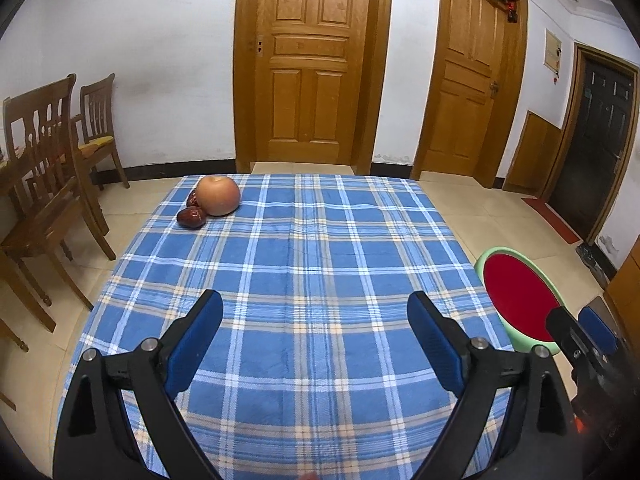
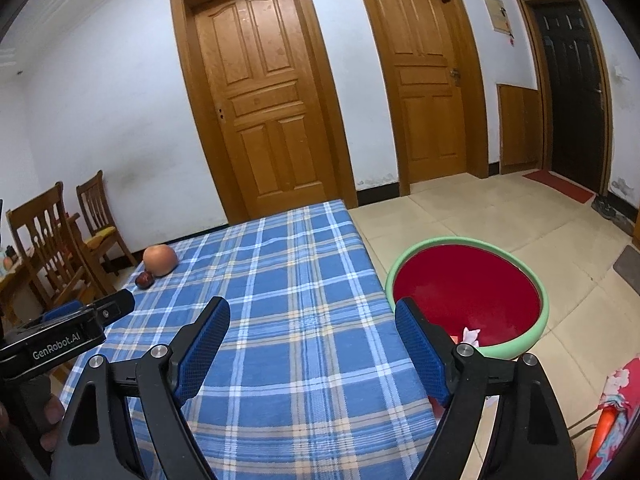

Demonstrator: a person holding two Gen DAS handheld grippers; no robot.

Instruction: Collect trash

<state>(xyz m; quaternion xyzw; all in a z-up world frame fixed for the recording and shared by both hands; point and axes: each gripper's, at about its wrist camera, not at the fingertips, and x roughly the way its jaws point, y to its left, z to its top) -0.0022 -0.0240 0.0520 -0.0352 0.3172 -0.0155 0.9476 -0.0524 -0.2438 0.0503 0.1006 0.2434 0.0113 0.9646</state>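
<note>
Left tool (image 1: pixel 316 322): nearest in its own view; fingers spread wide, nothing between them, hanging over the near part of the table.
Right tool (image 2: pixel 312 330): also spread and empty, over the table's right edge with its right finger in front of the basin.
Hand: part of a hand (image 2: pixel 50 420) shows at the lower left of the right view, gripping the left tool's handle.
Table (image 1: pixel 320 240): covered with a blue plaid cloth; near and middle parts bare, no scraps visible on them.
Basin (image 2: pixel 532 336): one, green rim and red inside, on the floor just beside the table's right edge; it looks like the trash bin.
Trash (image 2: pixel 470 335): one crumpled pale scrap lies inside the basin at its near wall; another pale bit seems to sit lower, behind the right finger, too hidden to count.
Apple (image 1: pixel 218 195): one, at the far left corner of the table.
Dates (image 1: pixel 192 217): two dark red ones, touching the apple; one is half hidden behind it.
Chairs (image 1: pixel 44 184): two wooden ones, beyond the table on the left.
Doors (image 1: pixel 308 68): three on the far walls, two wooden, one dark.
Progress: apparently near the end, since the visible trash is in the basin and only fruit remains on the table.
Left to do: seemingly nothing, unless the fruit counts as trash, which I cannot tell.
</note>
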